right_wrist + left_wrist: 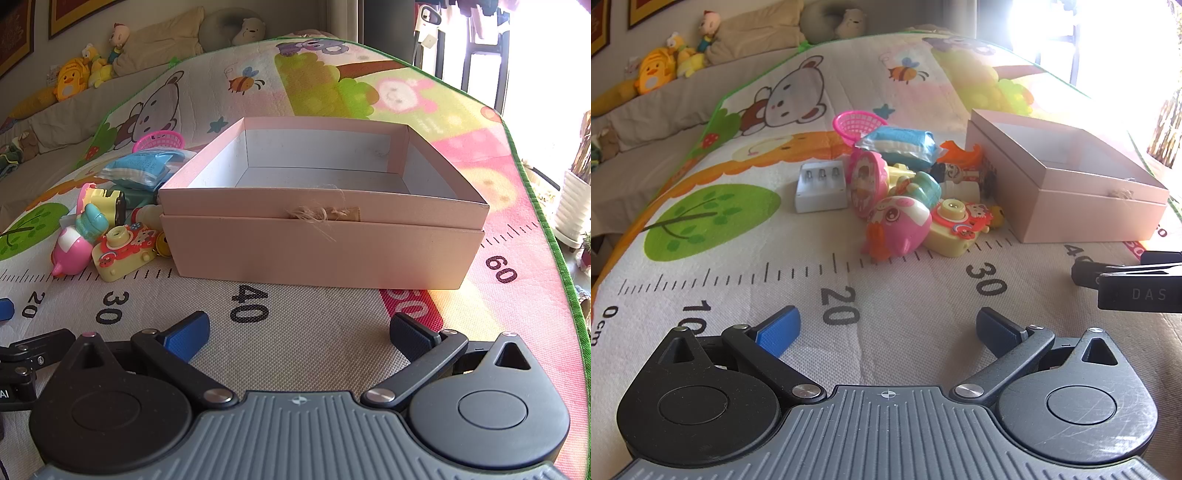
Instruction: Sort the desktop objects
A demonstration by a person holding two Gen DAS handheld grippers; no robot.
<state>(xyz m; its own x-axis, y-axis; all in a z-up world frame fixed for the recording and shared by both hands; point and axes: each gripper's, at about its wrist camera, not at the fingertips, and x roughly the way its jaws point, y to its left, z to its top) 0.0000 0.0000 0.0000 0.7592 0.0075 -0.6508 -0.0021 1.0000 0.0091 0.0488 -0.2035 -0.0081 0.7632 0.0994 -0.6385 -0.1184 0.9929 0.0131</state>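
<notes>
A pile of small toys lies on the cartoon play mat [738, 288]: a pink bird toy [899, 229], a yellow toy camera [956, 227], a white battery charger [820, 186], a blue-white packet [899, 144] and a pink mini basket [857, 123]. An open, empty pink box [1067, 184] stands right of the pile; it fills the right wrist view [325, 240]. My left gripper [886, 328] is open and empty, short of the pile. My right gripper [299, 334] is open and empty, in front of the box.
Plush toys [657, 72] and cushions line a sofa behind the mat. The mat's right edge [569, 295] drops off beside potted plants [576, 206]. The right gripper's body shows at the left wrist view's right edge [1134, 284].
</notes>
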